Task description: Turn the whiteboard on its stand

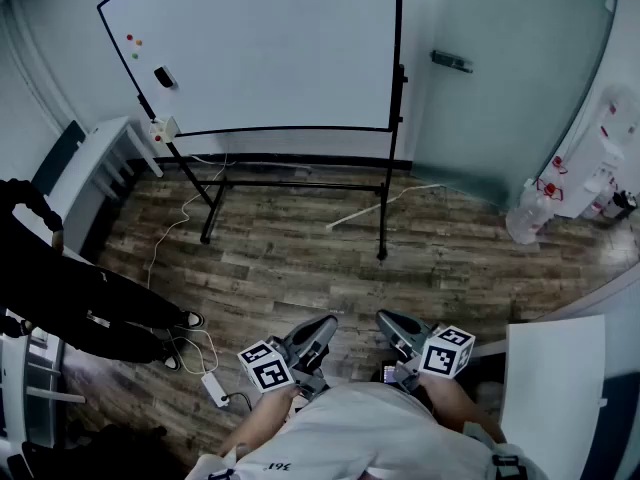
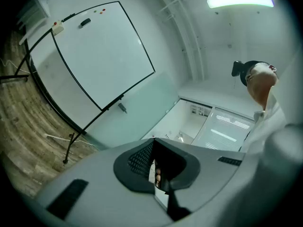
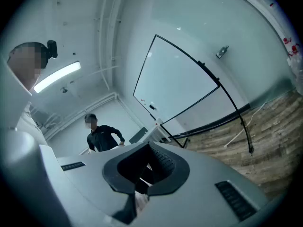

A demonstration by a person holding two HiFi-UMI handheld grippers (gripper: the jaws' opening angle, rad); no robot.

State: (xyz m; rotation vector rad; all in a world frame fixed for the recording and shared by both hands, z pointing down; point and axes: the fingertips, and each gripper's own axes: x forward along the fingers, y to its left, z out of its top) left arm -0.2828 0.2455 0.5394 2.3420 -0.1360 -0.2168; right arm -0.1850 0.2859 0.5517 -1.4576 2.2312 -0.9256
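Note:
The whiteboard (image 1: 270, 48) stands on a black wheeled stand (image 1: 382, 198) across the wooden floor, well away from me. A black eraser (image 1: 165, 76) and small magnets (image 1: 133, 43) sit on its left part. The board also shows tilted in the left gripper view (image 2: 99, 51) and the right gripper view (image 3: 175, 84). My left gripper (image 1: 325, 326) and right gripper (image 1: 385, 320) are held close to my body, both pointing toward the board. Each has its jaws together with nothing between them, as seen for the left gripper (image 2: 154, 143) and the right gripper (image 3: 149, 146).
A person in dark clothes (image 1: 70, 298) stands at the left, also in the right gripper view (image 3: 102, 136). A white bench (image 1: 100, 158) is beside the board. A power strip (image 1: 215, 388) and cable lie on the floor. A water dispenser (image 1: 600, 158) and white table (image 1: 555, 388) are at right.

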